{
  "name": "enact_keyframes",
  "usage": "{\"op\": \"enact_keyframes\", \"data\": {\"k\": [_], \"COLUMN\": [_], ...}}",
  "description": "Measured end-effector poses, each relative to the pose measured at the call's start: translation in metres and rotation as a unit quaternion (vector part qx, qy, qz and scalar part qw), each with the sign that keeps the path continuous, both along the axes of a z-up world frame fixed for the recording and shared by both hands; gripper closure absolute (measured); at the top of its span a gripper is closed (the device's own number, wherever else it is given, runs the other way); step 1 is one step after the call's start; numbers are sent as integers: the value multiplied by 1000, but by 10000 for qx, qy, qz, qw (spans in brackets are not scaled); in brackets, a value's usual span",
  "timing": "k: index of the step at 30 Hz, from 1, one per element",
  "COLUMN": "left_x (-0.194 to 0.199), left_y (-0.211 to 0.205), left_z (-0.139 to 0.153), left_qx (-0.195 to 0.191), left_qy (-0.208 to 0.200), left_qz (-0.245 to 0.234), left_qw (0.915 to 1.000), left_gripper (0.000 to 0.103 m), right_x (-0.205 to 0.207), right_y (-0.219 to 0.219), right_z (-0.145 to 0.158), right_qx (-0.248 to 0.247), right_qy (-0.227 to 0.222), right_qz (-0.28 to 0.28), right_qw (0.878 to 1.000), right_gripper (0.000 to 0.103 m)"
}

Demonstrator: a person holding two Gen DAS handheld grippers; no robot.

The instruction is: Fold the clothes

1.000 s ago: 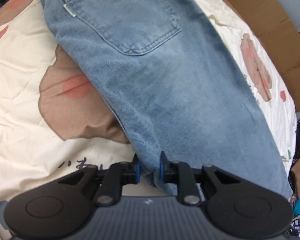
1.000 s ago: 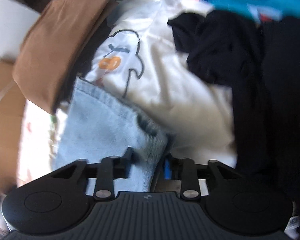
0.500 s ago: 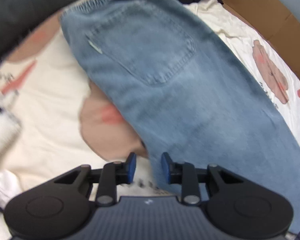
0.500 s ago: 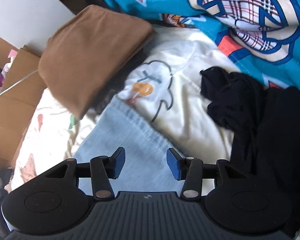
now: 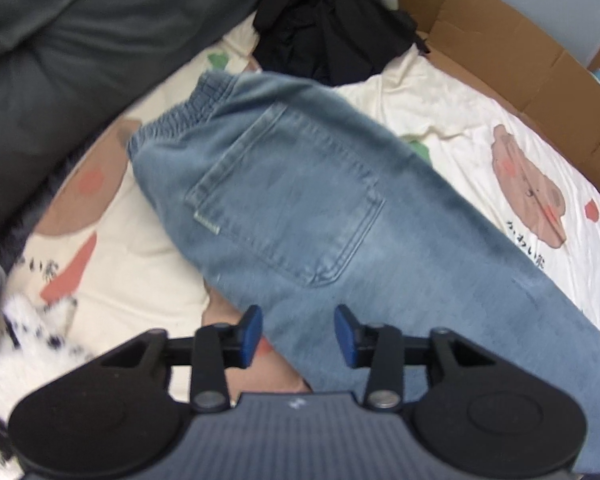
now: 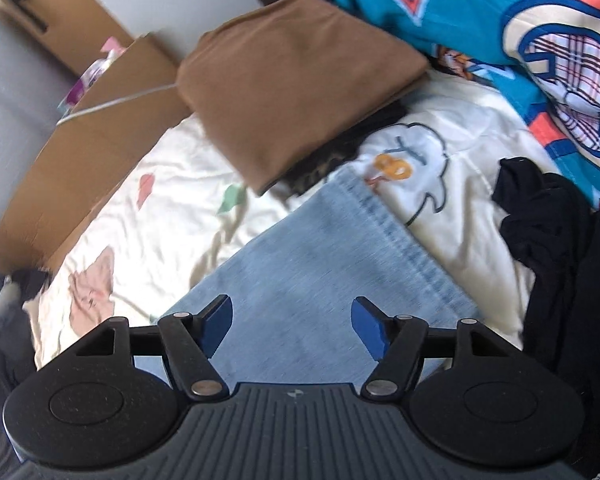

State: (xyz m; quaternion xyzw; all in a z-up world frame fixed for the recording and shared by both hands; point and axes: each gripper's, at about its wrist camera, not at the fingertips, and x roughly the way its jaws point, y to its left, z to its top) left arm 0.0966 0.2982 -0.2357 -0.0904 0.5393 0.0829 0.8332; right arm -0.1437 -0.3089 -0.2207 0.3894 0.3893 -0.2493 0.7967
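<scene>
Jeans [image 5: 320,216]: a pair in light blue denim is seen laid flat on the cream printed bedsheet [image 5: 452,92], apparently already doubled lengthwise with a back pocket facing up; the elastic waistband [image 5: 168,120] lies toward the dark sofa side, the hem [image 6: 404,236] toward the folded brown garment [image 6: 296,80]
Left gripper [image 5: 298,334]: jaws are opening; nothing is held between the blue pads; the denim is seen below them, not pinched
Right gripper [image 6: 292,322]: jaws are opening, set wide; nothing is gripped; the leg end of the jeans lies beneath
Handling, judged: the cloth is expected to be soft yet fairly heavy for a garment; creases should be held reasonably well; it is not fragile and unlikely to slip from rubber pads; stacked layers may slide against each other if only the top layer is caught
Where to take hold, judged: the hem corners are best pinched through all layers, then carried toward the waistband; the thick gathered waistband offers the firmest edge
Surroundings: a black garment [image 6: 540,216] lies just beside the hem; a cardboard box [image 5: 532,56] borders the sheet
</scene>
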Motion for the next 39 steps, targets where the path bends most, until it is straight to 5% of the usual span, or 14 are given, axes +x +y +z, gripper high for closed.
{"op": "enact_keyframes", "data": {"k": [5,14,20,27,32,39], "left_x": [5,26,48,81,120,169], "left_y": [-8,-4,26,48,60,58], "left_z": [10,29,39,25,5,-32], "left_qx": [222,664,709,871,862,843], "left_qy": [17,-239,-544,-774,-799,-674], "left_qz": [-205,-798,-605,-614,-434,-503], "left_qw": [9995,9943,9942,9913,9921,9929], "left_gripper": [30,30,30,51,94,94], "right_x": [5,15,27,57,87,121], "right_y": [22,48,55,63,73,82], "right_z": [6,15,-9,-39,-56,-82], "right_qx": [-47,-351,-312,-500,-838,-917], "right_qy": [-47,-211,9,323,541,656], "right_qz": [366,949,1118,1676,2166,2396], "right_qw": [9993,9946,9932,9841,9712,9643], "right_gripper": [26,22,22,22,36,41]}}
